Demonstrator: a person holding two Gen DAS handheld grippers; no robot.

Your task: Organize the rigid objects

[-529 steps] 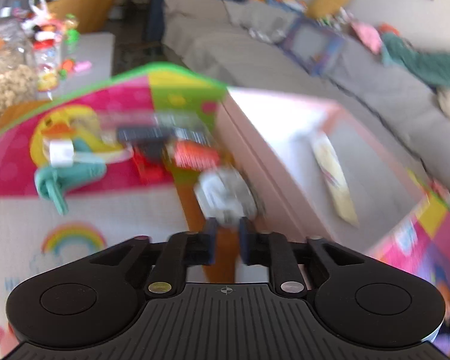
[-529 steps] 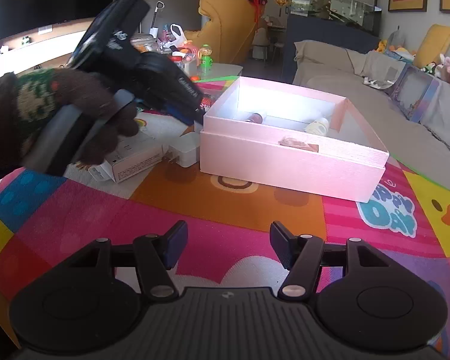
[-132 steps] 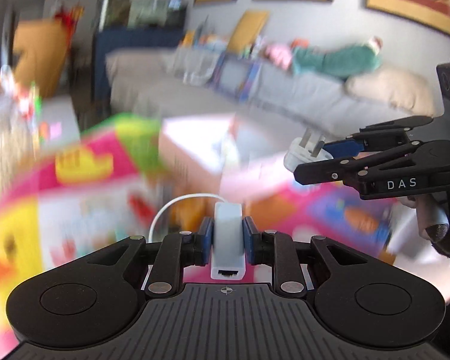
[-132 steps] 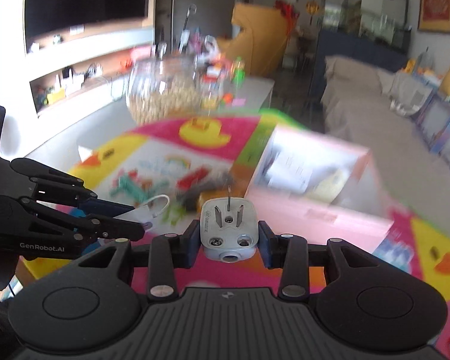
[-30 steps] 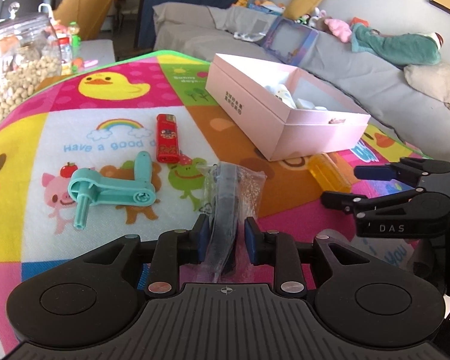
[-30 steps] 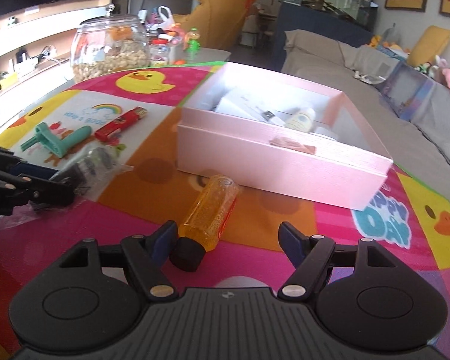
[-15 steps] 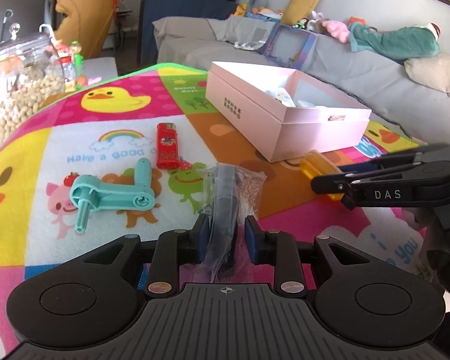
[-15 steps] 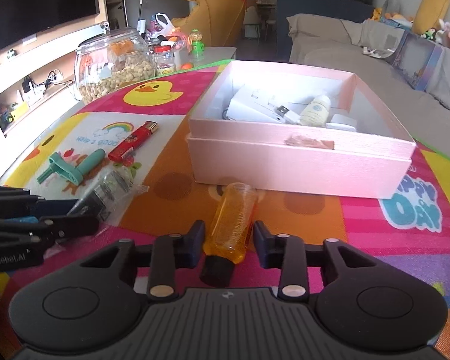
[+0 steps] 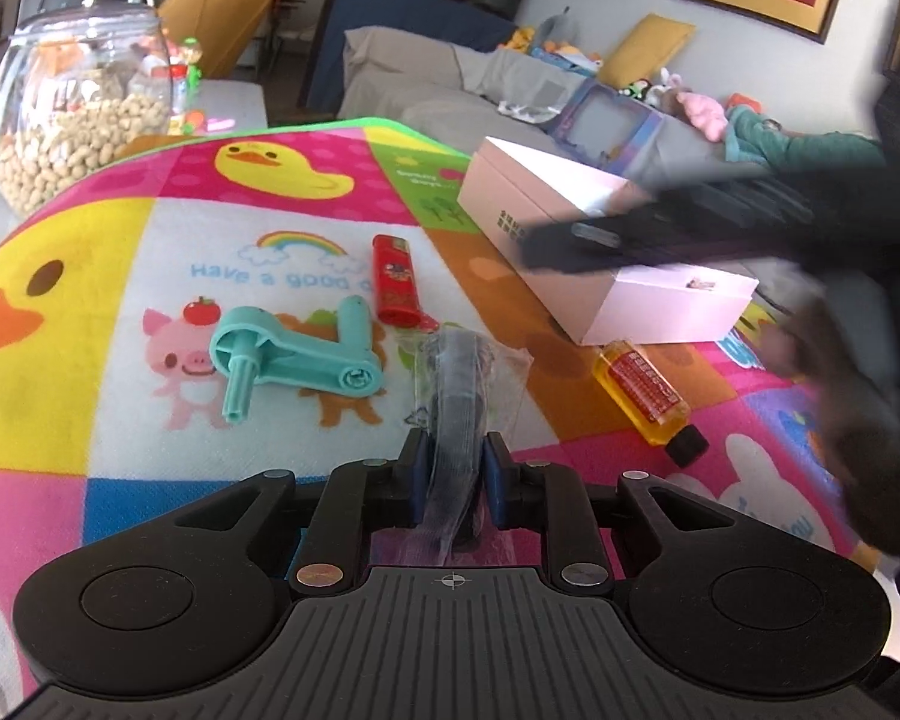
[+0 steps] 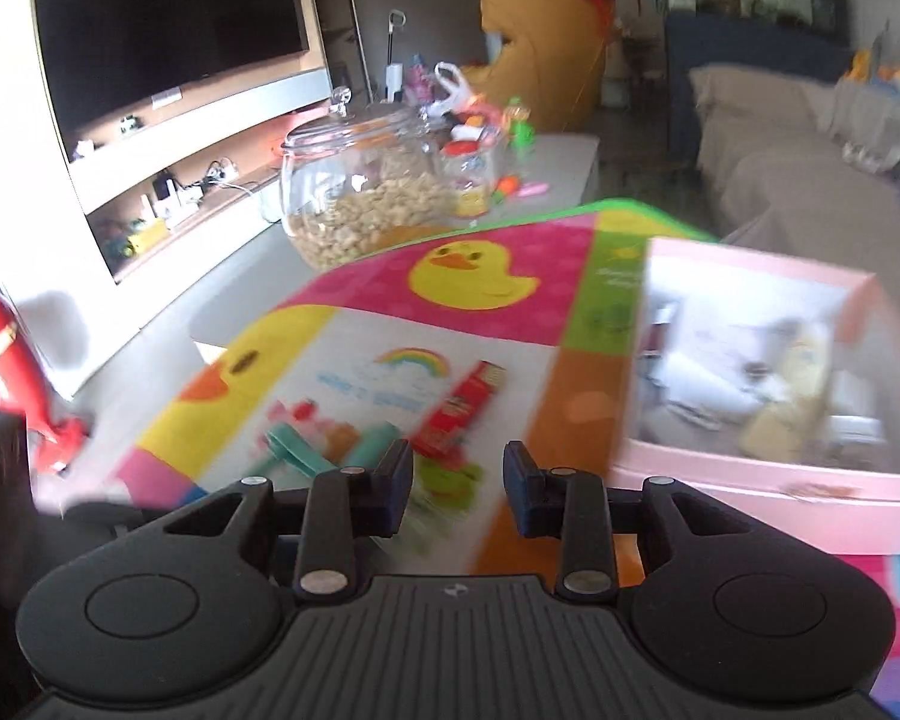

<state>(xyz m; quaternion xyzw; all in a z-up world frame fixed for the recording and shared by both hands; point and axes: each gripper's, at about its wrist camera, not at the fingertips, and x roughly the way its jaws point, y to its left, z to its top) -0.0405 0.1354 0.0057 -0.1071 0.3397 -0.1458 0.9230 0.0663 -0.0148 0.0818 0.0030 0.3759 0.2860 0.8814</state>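
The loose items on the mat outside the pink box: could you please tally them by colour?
Red: 1, the lighter
Teal: 1, the crank handle
Amber: 1, the bottle
Clear: 1, the bagged dark item in the left gripper
Total: 4

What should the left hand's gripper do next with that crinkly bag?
Probably lift the bag and carry it toward the pink box. The left gripper is shut on it, it lies on the mat, and the box is open with other things already inside.
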